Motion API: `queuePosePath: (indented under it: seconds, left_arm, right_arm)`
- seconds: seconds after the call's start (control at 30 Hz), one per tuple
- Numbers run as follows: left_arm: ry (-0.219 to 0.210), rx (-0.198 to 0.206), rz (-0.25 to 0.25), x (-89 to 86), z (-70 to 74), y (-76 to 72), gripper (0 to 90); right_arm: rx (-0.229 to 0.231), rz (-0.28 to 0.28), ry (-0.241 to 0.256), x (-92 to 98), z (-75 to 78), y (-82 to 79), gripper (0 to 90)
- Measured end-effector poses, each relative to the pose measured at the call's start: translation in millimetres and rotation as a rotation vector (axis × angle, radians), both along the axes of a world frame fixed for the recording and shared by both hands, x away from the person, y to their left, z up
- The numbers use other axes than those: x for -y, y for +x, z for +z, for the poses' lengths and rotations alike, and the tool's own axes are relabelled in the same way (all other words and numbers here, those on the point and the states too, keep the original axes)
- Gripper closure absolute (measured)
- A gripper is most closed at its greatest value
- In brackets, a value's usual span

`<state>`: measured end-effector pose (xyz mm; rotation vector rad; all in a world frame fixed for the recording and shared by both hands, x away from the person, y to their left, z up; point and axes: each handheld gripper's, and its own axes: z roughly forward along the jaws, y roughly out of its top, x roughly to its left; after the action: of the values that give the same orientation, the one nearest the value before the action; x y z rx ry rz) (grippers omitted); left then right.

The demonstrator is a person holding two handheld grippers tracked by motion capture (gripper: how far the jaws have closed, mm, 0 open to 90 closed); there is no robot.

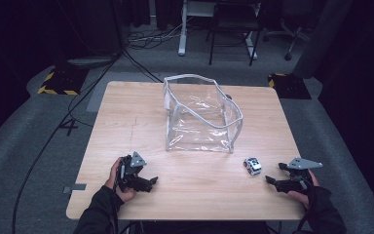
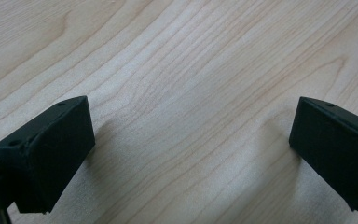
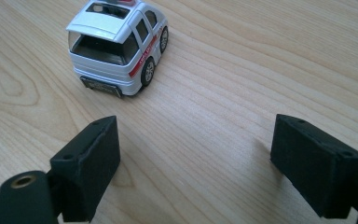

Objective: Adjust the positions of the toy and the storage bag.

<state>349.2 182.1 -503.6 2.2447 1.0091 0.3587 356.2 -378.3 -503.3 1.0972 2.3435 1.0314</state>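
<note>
A small white toy car [image 1: 252, 165] with a red side stripe stands on the wooden table [image 1: 126, 126], right of centre near the front. In the right gripper view the toy car [image 3: 119, 44] sits just ahead and left of the wide-apart jaws. My right gripper [image 1: 271, 180] is open, a short way right of the car, held by a hand. My left gripper [image 1: 152, 181] rests open near the front left, over bare wood, nothing between its fingers [image 2: 46, 151]. A clear plastic zip pouch [image 1: 200, 114] stands open in the middle of the table.
Beyond the table are grey carpet, black cables [image 1: 58, 131], yellow-black floor plates [image 1: 58, 83] and chair and desk legs [image 1: 224, 44]. Bare wood lies between the two grippers and to the left of the pouch.
</note>
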Motion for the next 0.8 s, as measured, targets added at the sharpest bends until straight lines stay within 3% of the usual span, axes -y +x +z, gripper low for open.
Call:
queuePosePath:
  seconds: [0.37, 0.8]
  left_arm:
    - [-0.003, -0.014, -0.014, -2.8, 0.5, -1.9, 0.3]
    - [-0.003, -0.007, -0.012, -3.0, 0.3, -1.6, 0.2]
  right_arm:
    - [0.001, 0.030, -0.006, -7.8, 0.1, -3.4, 15.0]
    - [-0.002, 0.087, -0.013, -50.7, -0.4, -2.1, 12.2]
